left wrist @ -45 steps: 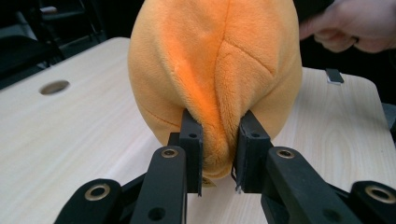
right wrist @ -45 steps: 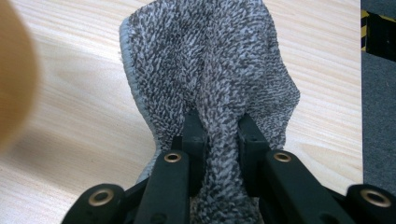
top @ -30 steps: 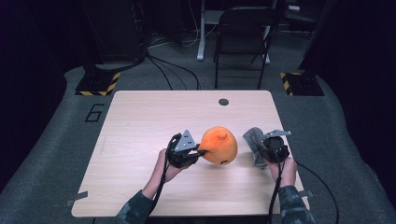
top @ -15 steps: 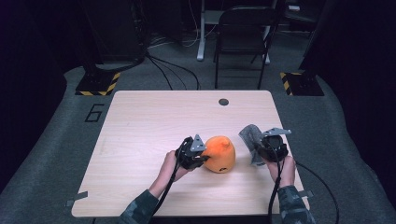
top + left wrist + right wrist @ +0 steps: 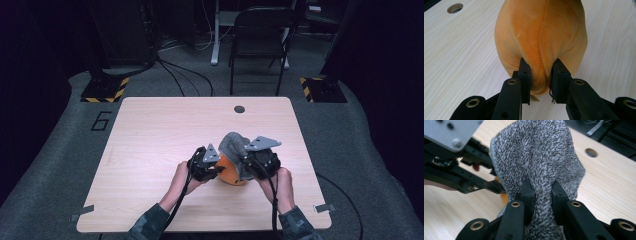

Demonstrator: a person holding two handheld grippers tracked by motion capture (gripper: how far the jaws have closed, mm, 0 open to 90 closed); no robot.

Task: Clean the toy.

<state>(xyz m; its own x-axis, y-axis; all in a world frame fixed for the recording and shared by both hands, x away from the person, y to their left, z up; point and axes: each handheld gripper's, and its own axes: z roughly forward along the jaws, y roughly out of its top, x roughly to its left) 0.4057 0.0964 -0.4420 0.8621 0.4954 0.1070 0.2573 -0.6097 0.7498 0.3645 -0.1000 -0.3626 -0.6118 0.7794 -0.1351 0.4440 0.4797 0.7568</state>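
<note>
Left gripper: the left gripper (image 5: 540, 82) pinches a fold of the orange plush toy (image 5: 541, 37) between its two black jaws, which stand narrow with the plush bulging between them; in the high view the left gripper (image 5: 212, 167) sits at the toy's 9 o'clock side.
Right gripper: the right gripper (image 5: 541, 195) is clamped on a bunched fold of the grey cloth (image 5: 536, 155), jaws narrow, the cloth fanning out above them; in the high view the right gripper (image 5: 252, 162) sits at the toy's 3 o'clock side.
Orange plush toy: the toy (image 5: 231, 172) rests on the surface (image 5: 150, 140), toward the 5 o'clock part of it, between the two grippers; a seam runs down its middle in the left gripper view.
Grey cloth: the cloth (image 5: 232, 145) hangs over the toy from 12 to 2 o'clock, touching its top in the high view.
Hands: the left hand (image 5: 182, 180) and right hand (image 5: 284, 185) come in from 6 o'clock, sleeves at the near edge.
Surface: light wood grain, with a round cable hole (image 5: 239, 109) near its 12 o'clock edge.
Beyond the surface: a black chair (image 5: 260, 40) stands on the floor at 12 o'clock.
</note>
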